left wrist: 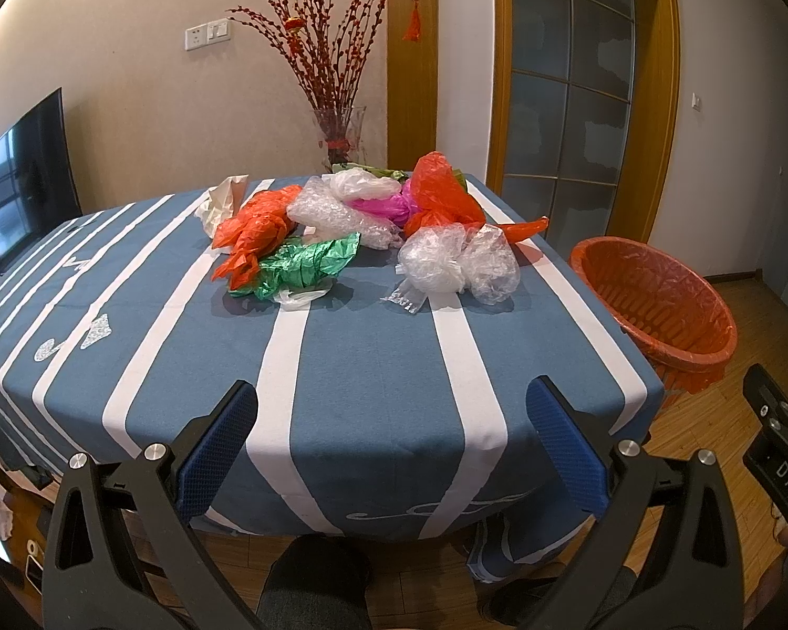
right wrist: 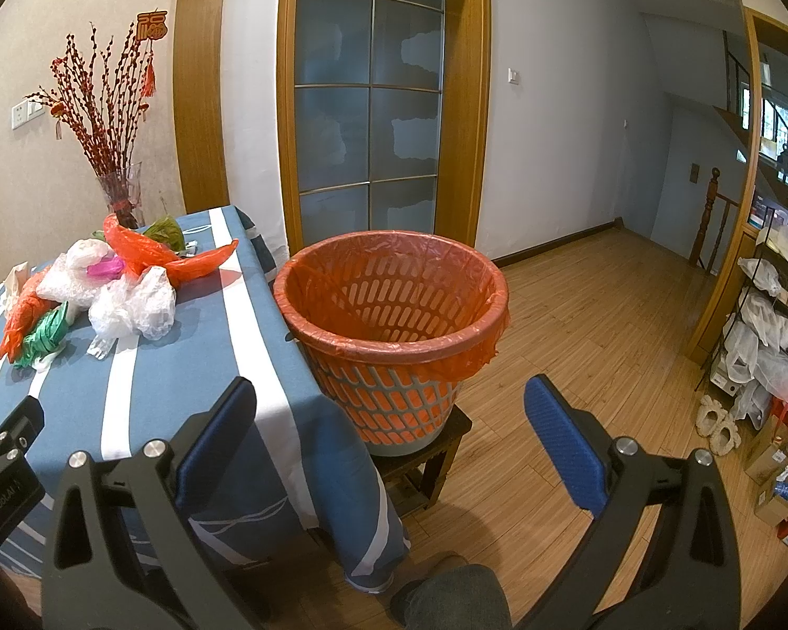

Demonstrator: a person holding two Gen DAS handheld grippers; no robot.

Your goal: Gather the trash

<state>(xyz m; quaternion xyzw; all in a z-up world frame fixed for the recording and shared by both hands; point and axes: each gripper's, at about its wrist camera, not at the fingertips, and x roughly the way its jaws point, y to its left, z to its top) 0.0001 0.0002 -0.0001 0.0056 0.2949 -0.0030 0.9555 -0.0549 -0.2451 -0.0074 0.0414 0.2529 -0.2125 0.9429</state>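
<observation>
Basically pre-grasp, nothing picked up yet. Left gripper [left wrist: 391, 415] & right gripper [right wrist: 389, 412] both spread, empty, near table edge. Crumpled plastic bags [left wrist: 373, 220] piled mid-table [left wrist: 373, 367]; lined bin [right wrist: 391, 315] just beside table, on stool. Next: reach nearest clear bag [left wrist: 459, 262], pinch, carry to bin.

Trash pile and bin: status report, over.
Left hand-held gripper and right hand-held gripper open, empty. Crumpled bags untouched on table. Lined bin empty, path clear.
</observation>
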